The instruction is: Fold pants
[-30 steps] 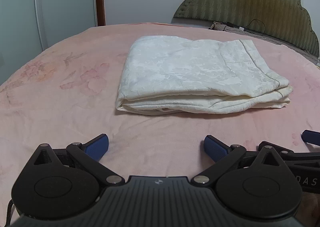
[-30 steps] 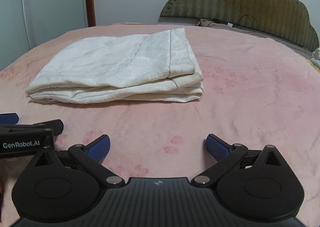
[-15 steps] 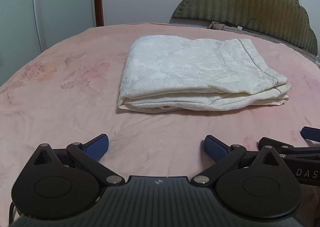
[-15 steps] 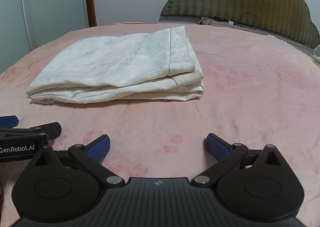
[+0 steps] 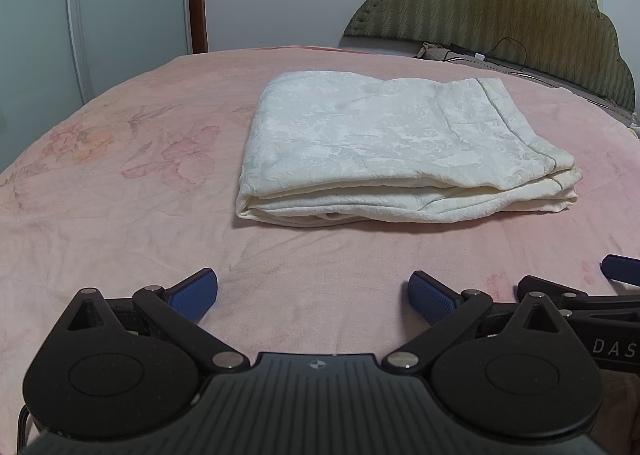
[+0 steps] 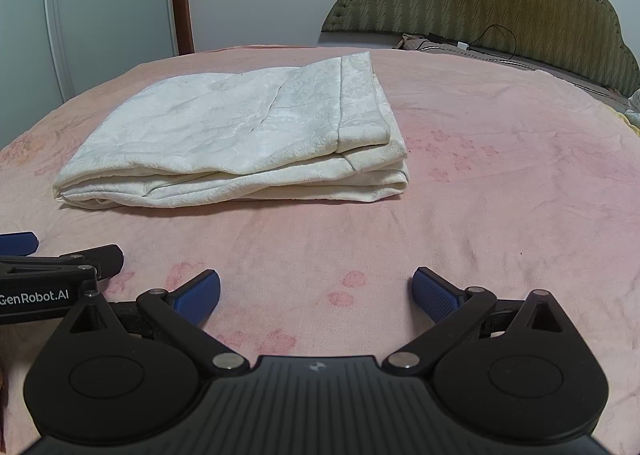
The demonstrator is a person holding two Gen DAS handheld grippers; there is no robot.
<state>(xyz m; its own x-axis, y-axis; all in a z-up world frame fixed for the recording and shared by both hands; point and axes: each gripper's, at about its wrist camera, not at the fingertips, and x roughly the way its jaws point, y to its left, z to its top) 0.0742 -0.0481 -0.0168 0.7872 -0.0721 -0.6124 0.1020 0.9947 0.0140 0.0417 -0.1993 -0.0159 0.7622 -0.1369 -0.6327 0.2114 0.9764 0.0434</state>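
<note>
Cream-white pants (image 5: 384,147) lie folded into a flat rectangular stack in the middle of the pink bed; the right wrist view shows the same stack (image 6: 240,139) with its hemmed edge to the right. My left gripper (image 5: 313,293) is open, low over the bedspread, a short way in front of the stack with nothing between its blue pads. My right gripper (image 6: 316,293) is open too, beside the left one and equally far back from the pants. Each view catches the other gripper at its edge.
The pink floral bedspread (image 5: 120,215) stretches all round the pants. An olive padded headboard (image 5: 500,15) with a cable and small items at its foot stands at the back right. A white wardrobe door (image 5: 120,15) is at the back left.
Both grippers have drawn back slightly from the folded pants and stayed open. The stack itself has not moved.
</note>
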